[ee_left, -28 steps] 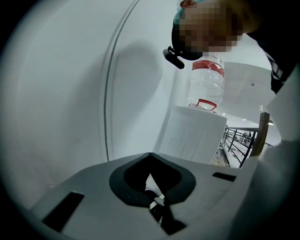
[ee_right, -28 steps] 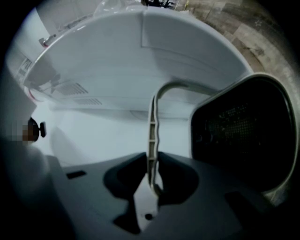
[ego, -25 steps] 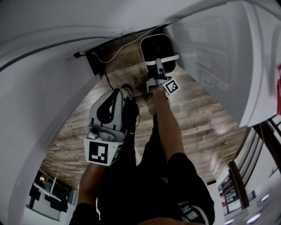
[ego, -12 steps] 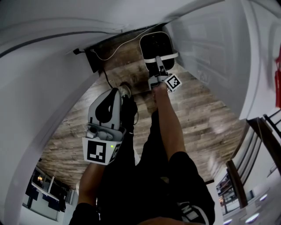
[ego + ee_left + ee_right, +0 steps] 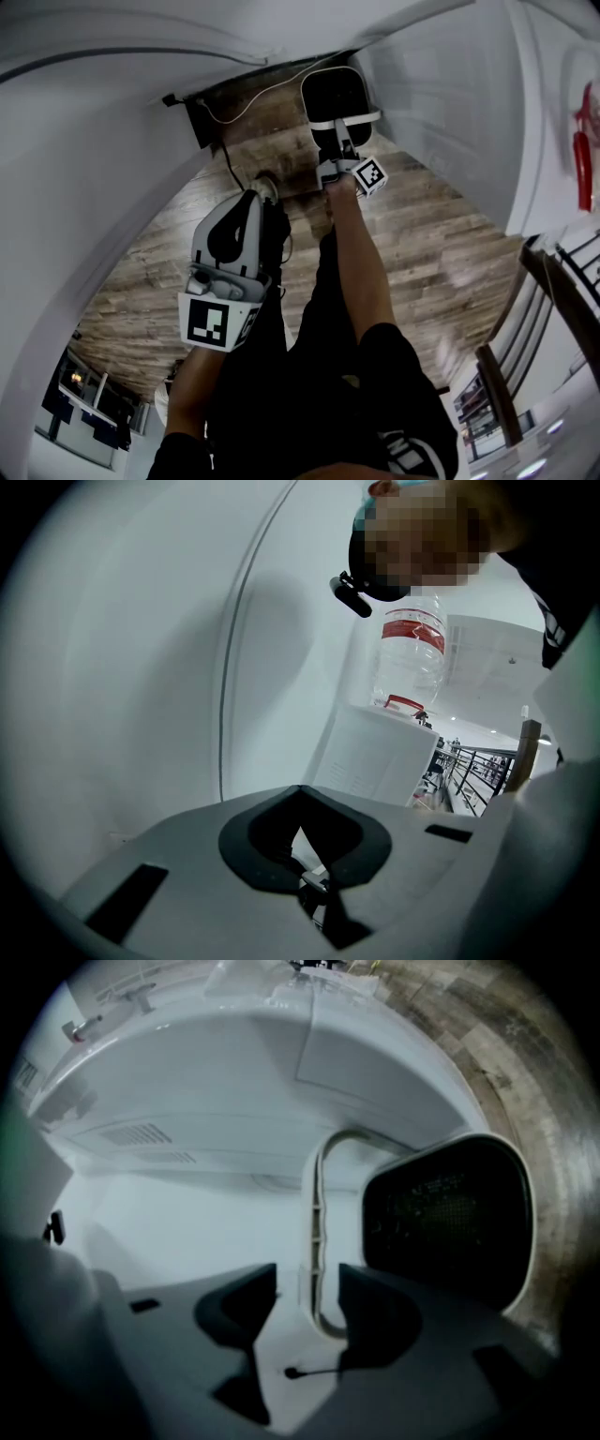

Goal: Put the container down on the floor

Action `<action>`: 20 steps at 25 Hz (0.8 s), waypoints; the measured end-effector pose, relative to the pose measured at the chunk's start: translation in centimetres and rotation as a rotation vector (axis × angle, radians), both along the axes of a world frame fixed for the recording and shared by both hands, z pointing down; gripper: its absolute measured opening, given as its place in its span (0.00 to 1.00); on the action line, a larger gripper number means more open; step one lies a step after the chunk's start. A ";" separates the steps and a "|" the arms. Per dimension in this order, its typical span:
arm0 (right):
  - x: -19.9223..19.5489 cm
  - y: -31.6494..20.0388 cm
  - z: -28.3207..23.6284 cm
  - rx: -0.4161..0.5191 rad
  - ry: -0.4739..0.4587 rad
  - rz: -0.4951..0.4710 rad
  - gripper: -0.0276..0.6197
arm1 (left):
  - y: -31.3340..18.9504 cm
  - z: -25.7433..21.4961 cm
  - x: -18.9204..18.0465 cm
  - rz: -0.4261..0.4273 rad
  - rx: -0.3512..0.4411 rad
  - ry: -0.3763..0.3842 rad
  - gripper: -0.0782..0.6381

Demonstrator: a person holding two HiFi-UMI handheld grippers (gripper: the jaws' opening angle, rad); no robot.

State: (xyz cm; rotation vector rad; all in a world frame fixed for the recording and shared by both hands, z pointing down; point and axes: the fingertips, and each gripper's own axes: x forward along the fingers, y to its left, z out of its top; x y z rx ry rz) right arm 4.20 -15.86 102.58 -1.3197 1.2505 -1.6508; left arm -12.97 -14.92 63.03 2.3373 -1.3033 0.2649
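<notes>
The container (image 5: 333, 97) is a black bin with a white handle (image 5: 345, 122). It stands on the wood floor (image 5: 431, 244) against the white wall. My right gripper (image 5: 339, 141) reaches to the handle. In the right gripper view the white handle (image 5: 317, 1232) runs up between the jaws of the right gripper (image 5: 305, 1288), beside the black bin wall (image 5: 450, 1222). Those jaws have just been opening, and both pads stand off the handle. My left gripper (image 5: 251, 195) hangs near my leg with nothing in it, and its tips meet in the left gripper view (image 5: 300, 794).
White curved walls close in at the left and right. A thin cable (image 5: 246, 117) and a dark box (image 5: 202, 131) lie behind the bin. My shoe (image 5: 270, 192) is on the floor. A water bottle (image 5: 411, 658) tops a white dispenser. A railing (image 5: 553, 291) is at the right.
The container stays on the floor with the right gripper at its handle. The left gripper has hardly shifted in the head view.
</notes>
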 end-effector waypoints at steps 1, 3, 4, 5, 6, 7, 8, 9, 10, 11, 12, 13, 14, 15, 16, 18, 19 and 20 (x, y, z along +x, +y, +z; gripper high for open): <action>0.0 0.2 -0.2 -0.011 0.004 0.002 0.36 | 0.1 -0.3 -0.1 -0.005 0.004 0.009 0.15; 0.0 0.6 -0.8 -0.029 0.006 0.000 0.36 | 0.2 -1.0 -0.1 -0.014 0.009 0.021 0.15; 0.0 0.7 -1.1 -0.035 0.006 0.000 0.36 | 0.3 -1.3 -0.1 -0.016 0.008 0.022 0.15; 0.1 0.9 -1.5 -0.038 0.006 0.000 0.36 | 0.4 -1.7 -0.1 -0.017 0.007 0.023 0.15; 0.2 1.0 -1.9 -0.039 0.008 -0.003 0.37 | 0.6 -2.0 0.0 -0.017 0.007 0.024 0.15; 0.2 1.2 -2.2 -0.038 0.012 -0.010 0.37 | 0.7 -2.3 0.0 -0.016 0.006 0.024 0.15; 0.2 1.3 -2.4 -0.037 0.014 -0.019 0.37 | 0.9 -2.6 0.1 -0.014 0.005 0.024 0.15; 0.2 1.4 -2.6 -0.039 0.015 -0.029 0.37 | 1.0 -2.8 0.2 -0.011 0.004 0.023 0.15; 0.1 1.4 -2.8 -0.042 0.016 -0.039 0.37 | 1.1 -2.9 0.3 -0.008 0.002 0.021 0.15; 0.0 1.3 -2.9 -0.044 0.018 -0.048 0.37 | 1.2 -3.0 0.3 -0.006 -0.001 0.019 0.15; 0.0 1.0 -3.0 -0.043 0.018 -0.055 0.37 | 1.2 -3.1 0.3 -0.006 -0.004 0.018 0.15; -0.1 0.7 -3.2 -0.038 0.017 -0.060 0.37 | 1.3 -3.2 0.2 -0.008 -0.005 0.018 0.15; -0.2 0.3 -3.3 -0.032 0.017 -0.064 0.37 | 1.3 -3.2 0.1 -0.010 -0.005 0.019 0.15; -0.2 0.0 -3.4 -0.027 0.019 -0.067 0.37 | 1.4 -3.2 0.0 -0.014 -0.004 0.020 0.15; -0.2 -0.4 -3.4 -0.024 0.023 -0.071 0.37 | 1.4 -3.1 -0.2 -0.018 -0.001 0.023 0.15; -0.4 -1.2 -3.5 -0.012 0.027 -0.083 0.37 | 1.4 -2.9 -0.4 -0.023 0.002 0.023 0.15; -0.5 -1.6 -3.6 -0.008 0.030 -0.092 0.37 | 1.4 -2.8 -0.5 -0.024 -0.001 0.022 0.15; -0.6 -1.9 -3.6 -0.007 0.034 -0.100 0.37 | 1.4 -2.6 -0.6 -0.025 -0.004 0.021 0.15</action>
